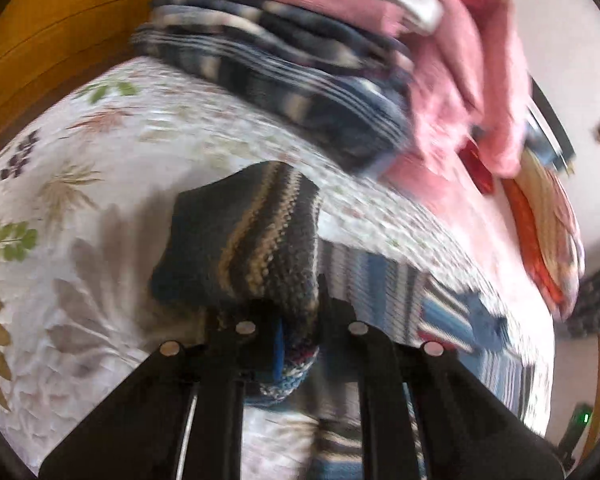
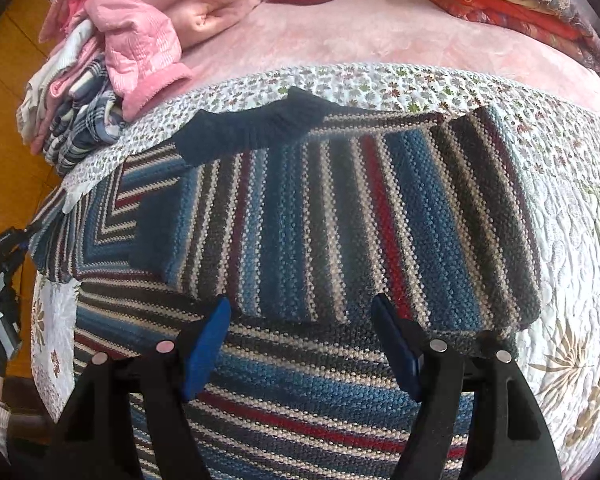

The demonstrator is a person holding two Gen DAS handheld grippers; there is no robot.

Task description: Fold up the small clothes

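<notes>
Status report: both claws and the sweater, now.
Left claw shut on striped sweater, fabric lifted. Right claw open over the sweater, holding nothing. Folded pile sits apart; nothing in the way.

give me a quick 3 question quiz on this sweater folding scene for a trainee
1. True or false: the right tool is shut on the striped sweater.
2. Which tool holds knit fabric? A) left tool B) right tool C) neither
3. Fill in: the pile of folded clothes is topped by a ___ garment.

Key: 1 false, it is open above the sweater. 2 A. 3 pink.
</notes>
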